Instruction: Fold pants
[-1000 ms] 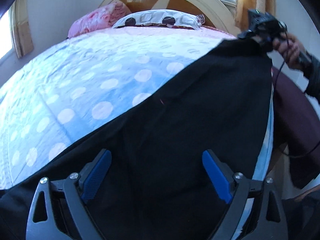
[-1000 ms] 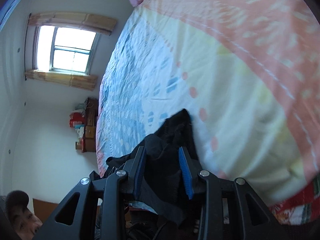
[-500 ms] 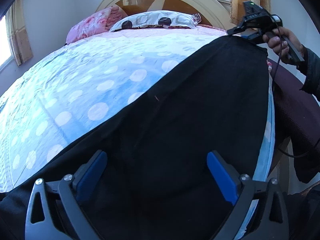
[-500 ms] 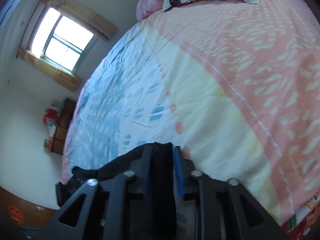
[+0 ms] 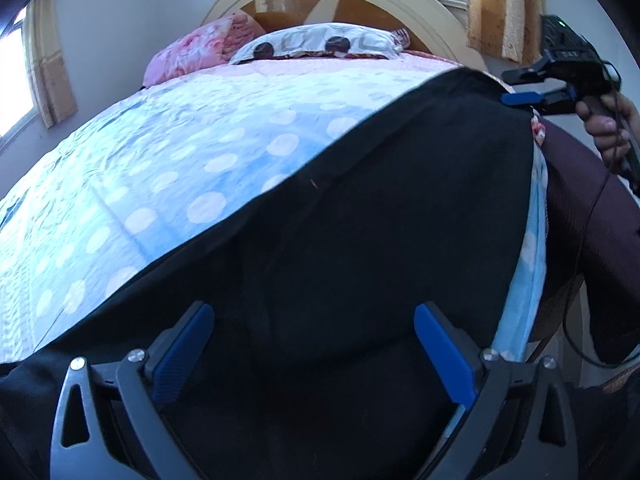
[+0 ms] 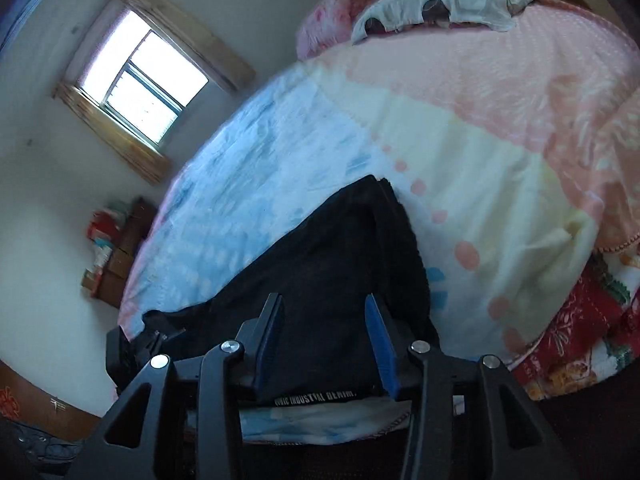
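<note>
1. Pants [image 5: 360, 240], black, are lying flat across the near part of the bed [image 5: 180, 152], and I am seeing them from both wrist cameras; in the right wrist view the same pants [image 6: 332, 264] are running away from me toward the middle of the spread.
2. I am holding the left gripper [image 5: 314, 344] just over the dark cloth with its blue pads spread wide; nothing is sitting between them, and I cannot tell whether the tips are touching the fabric.
3. I am keeping the right gripper [image 6: 326, 336] at the waistband end, its blue pads parted with a clear gap, the cloth lying below and between them without being pinched.
4. A white printed label [image 6: 316, 398] on the pants edge is showing just under the right gripper's fingers, at the near edge of the bed.
5. In the left wrist view I am seeing the right gripper [image 5: 528, 90] at the far corner of the pants, near the bed's side edge, with my right hand [image 5: 608, 124] wrapped around its handle.
6. The bedspread is showing blue with pale dots near the pants and turning pink toward the headboard [image 5: 344, 4].
7. Two pillows are lying at the head of the bed: a pink one [image 5: 200, 50] and a patterned white one [image 5: 320, 42] beside it.
8. A window [image 6: 140, 84] is glowing on the wall beyond the bed in the right wrist view.
</note>
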A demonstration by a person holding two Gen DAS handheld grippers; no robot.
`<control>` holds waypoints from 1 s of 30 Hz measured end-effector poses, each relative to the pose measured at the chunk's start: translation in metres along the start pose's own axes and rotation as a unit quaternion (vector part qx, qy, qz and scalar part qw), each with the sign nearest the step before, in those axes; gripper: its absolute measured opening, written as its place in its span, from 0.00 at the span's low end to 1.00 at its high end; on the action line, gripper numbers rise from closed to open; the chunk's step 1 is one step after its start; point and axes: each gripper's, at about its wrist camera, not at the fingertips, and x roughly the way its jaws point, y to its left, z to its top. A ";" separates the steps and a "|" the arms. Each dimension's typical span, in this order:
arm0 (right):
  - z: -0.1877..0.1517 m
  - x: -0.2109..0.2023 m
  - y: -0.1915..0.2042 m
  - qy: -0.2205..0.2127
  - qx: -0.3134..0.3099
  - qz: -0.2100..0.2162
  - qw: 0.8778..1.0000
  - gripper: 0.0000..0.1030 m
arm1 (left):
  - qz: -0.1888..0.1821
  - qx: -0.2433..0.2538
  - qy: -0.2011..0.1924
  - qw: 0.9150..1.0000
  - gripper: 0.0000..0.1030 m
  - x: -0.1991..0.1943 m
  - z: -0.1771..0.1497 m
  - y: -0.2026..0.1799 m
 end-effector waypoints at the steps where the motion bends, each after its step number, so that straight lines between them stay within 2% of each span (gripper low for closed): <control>1: 0.000 -0.010 -0.001 -0.015 0.013 0.012 1.000 0.43 | -0.002 -0.007 -0.009 1.000 0.99 -0.007 0.000 0.002; 2: -0.002 -0.024 0.001 -0.039 0.013 0.017 0.999 0.43 | -0.003 -0.015 -0.022 1.000 0.99 -0.015 -0.001 0.005; 4: -0.008 -0.045 0.001 -0.070 0.019 -0.010 0.997 0.43 | 0.006 -0.029 -0.032 0.999 0.99 -0.025 -0.005 0.011; 6: -0.022 -0.057 -0.009 -0.086 0.069 -0.017 0.994 0.43 | 0.008 -0.041 -0.033 0.999 0.99 -0.026 -0.010 0.017; 10: -0.040 -0.044 -0.023 -0.065 0.115 -0.009 0.991 0.43 | 0.008 -0.069 -0.003 0.998 0.99 -0.012 -0.020 0.025; 13: -0.048 -0.038 -0.026 -0.071 0.129 0.012 0.989 0.43 | 0.013 -0.060 -0.005 0.998 0.99 -0.013 -0.023 0.021; 16: -0.043 -0.023 -0.028 -0.081 0.138 -0.003 0.987 0.43 | 0.014 -0.067 -0.006 0.998 0.99 -0.015 -0.026 0.025; 18: -0.042 -0.018 -0.027 -0.081 0.141 -0.008 0.987 0.35 | 0.017 -0.074 -0.008 0.997 0.99 -0.019 -0.028 0.028; 19: -0.043 -0.023 -0.025 -0.085 0.131 -0.019 0.988 0.25 | 0.017 -0.078 -0.009 0.997 0.99 -0.020 -0.029 0.029; 22: -0.043 -0.033 -0.013 -0.100 0.108 -0.015 0.989 0.15 | 0.012 -0.091 -0.009 0.996 0.99 -0.020 -0.034 0.035; 26: -0.040 -0.034 0.008 -0.104 0.065 -0.019 0.992 0.11 | 0.018 -0.082 -0.007 0.996 0.99 -0.019 -0.032 0.031; 29: -0.040 -0.025 0.006 -0.092 0.065 -0.017 0.994 0.11 | 0.017 -0.084 -0.007 0.996 0.99 -0.019 -0.032 0.032; 30: -0.040 -0.023 0.004 -0.089 0.068 -0.035 0.993 0.12 | 0.016 -0.085 -0.007 0.996 0.99 -0.020 -0.032 0.032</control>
